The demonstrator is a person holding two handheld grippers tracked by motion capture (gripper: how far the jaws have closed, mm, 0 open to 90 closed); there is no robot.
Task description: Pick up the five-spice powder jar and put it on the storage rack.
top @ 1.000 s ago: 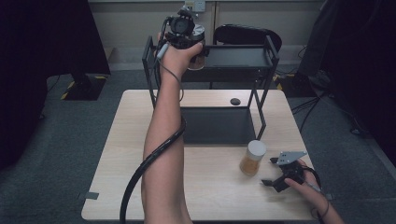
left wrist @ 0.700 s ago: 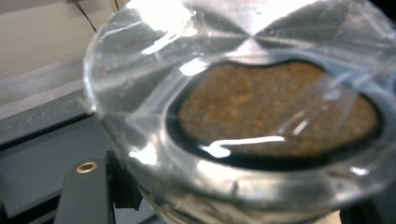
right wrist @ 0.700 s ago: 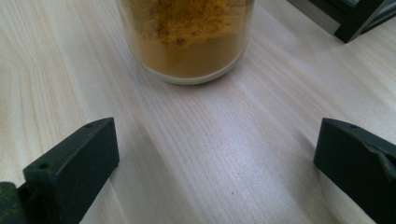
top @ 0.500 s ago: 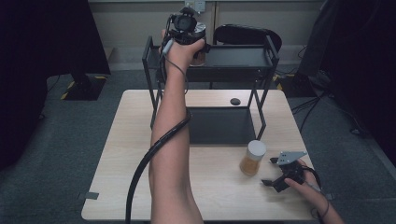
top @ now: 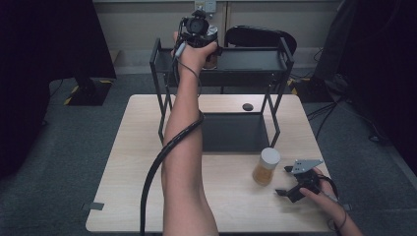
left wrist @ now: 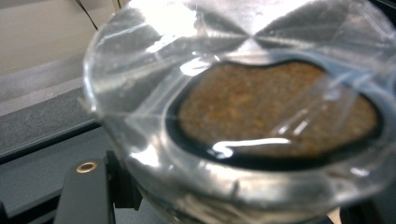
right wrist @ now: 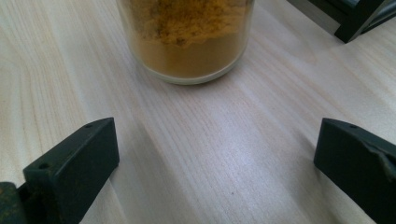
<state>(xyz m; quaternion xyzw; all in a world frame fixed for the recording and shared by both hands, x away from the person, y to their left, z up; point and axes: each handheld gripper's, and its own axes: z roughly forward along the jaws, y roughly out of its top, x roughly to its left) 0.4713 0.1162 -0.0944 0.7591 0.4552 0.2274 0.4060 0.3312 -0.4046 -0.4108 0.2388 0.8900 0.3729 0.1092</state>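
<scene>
Setting: wooden table (top: 147, 162) with a black rack (top: 255, 61) along its far edge.
Left gripper (top: 199, 29): clamped on a spice jar (left wrist: 261, 116), over the rack's top shelf.
Right gripper (top: 295, 184): jaws wide apart, holding nothing, near the table's right edge.
Second jar (top: 266, 166): just beside it.
Handling: likely rigid, slick, breakable; grip mid-body.

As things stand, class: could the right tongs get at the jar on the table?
Probably yes. The right tongs stand open, facing the jar, with bare table between them and nothing in the way.
</scene>
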